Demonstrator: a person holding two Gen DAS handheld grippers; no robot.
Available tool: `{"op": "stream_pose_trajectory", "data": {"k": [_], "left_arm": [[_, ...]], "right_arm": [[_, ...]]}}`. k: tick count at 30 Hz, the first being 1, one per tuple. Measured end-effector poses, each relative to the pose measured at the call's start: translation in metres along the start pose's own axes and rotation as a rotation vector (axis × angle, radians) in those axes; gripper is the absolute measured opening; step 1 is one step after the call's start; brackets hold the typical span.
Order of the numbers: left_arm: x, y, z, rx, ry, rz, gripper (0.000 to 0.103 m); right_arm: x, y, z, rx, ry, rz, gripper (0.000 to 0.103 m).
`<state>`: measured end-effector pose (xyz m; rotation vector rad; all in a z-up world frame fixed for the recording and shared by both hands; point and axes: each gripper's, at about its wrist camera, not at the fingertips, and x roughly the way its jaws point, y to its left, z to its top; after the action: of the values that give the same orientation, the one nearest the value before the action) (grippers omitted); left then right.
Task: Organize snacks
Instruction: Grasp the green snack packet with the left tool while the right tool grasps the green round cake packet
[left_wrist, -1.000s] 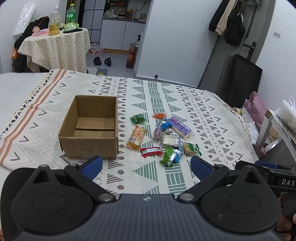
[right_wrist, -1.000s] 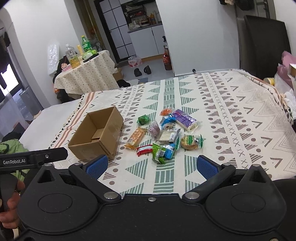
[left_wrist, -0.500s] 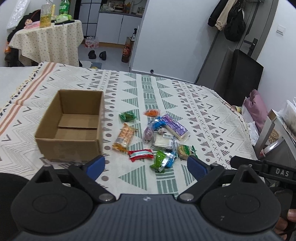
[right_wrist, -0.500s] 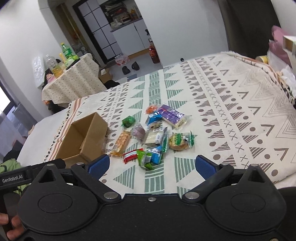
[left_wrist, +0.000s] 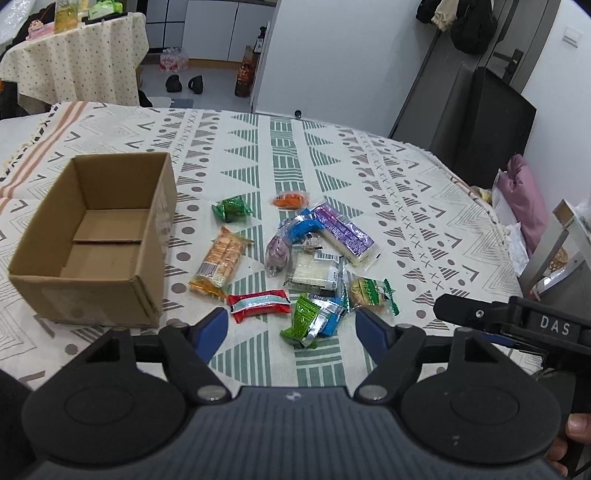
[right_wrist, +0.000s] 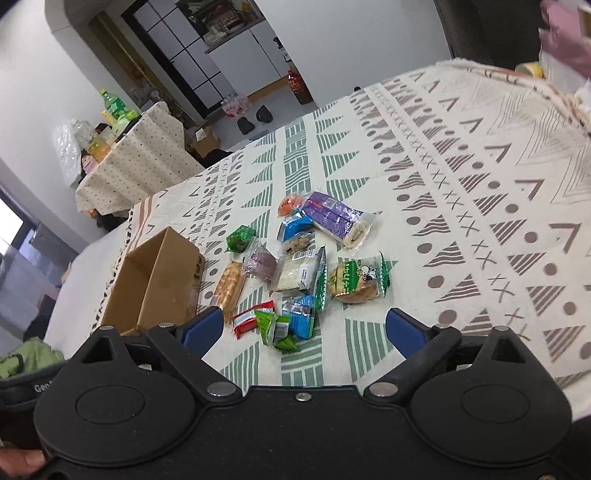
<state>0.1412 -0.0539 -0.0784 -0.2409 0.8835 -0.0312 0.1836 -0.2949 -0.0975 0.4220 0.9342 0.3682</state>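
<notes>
Both grippers, left (left_wrist: 291, 328) and right (right_wrist: 304, 328), are held spread apart above snacks (left_wrist: 295, 258) beside an empty box (left_wrist: 92, 240) on the tablecloth (left_wrist: 406, 206).

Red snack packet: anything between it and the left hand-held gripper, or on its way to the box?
Nothing visible. The red snack packet lies just ahead of the open left hand-held gripper; bare cloth separates it from the empty cardboard box.

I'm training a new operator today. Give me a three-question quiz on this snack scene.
1. True or false: the cardboard box already holds snacks.
2. Which snack lies nearest the box: A) cracker pack, B) purple wafer pack, C) orange candy?
3. Fill in: the left gripper and right gripper are both ____.

Key: 1 false; 2 A; 3 open, holding nothing.
</notes>
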Motion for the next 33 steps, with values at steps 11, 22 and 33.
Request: {"op": "stream_pose_trajectory", "data": {"k": [11,22,33], "left_arm": [[0.060,-0.013,-0.004,0.032,0.099,-0.007,0.068],[0.123,-0.013,-0.013,0.054,0.186,-0.008,0.067],[0.152,-0.009,-0.011,0.033,0.216,-0.046,0.030]], "right_arm": [[0.045,-0.025,0.010,0.073,0.019,0.009,0.087],[0.079,-0.046,0.017,0.142,0.062,-0.002,0.087],[0.117,-0.038,0.022,0.040,0.116,-0.102,0.087]]}}
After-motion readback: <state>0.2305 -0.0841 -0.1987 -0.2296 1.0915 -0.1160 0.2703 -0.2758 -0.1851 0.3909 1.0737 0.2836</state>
